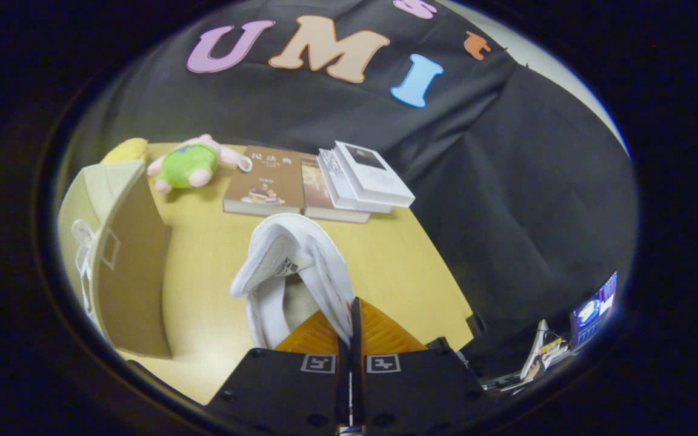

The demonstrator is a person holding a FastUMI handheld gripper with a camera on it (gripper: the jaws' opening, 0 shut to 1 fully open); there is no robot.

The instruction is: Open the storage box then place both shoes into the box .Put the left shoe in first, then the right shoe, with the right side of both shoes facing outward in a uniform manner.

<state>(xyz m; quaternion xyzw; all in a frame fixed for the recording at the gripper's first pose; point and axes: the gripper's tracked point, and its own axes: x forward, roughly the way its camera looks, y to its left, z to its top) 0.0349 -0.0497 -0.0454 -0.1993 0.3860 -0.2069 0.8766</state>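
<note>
- Gripper view: a pale wooden table is seen stretching ahead of the jaws, with the black cloth wall hung beyond it and to the right.
- A beige fabric storage box is placed well off to the left of the jaws; a brown panel of it, probably the opened flap, is turned toward the shoe, though the inside cannot be made out.
- A white shoe is held just ahead of the fingers, lifted off the table as far as can be judged. Its long axis runs away from the jaws, and its opening is turned left.
- The gripper is closed almost fully, the fingers being pressed on the shoe's upper edge with only that thin wall between them.
- The coming move is judged to depend on one relation: the box lies left of the jaws, so the shoe must be carried leftward and turned to suit.
- Books are laid beyond the shoe, at the table's far edge.
- A plush toy is lying beyond the box, left of the books.
</note>
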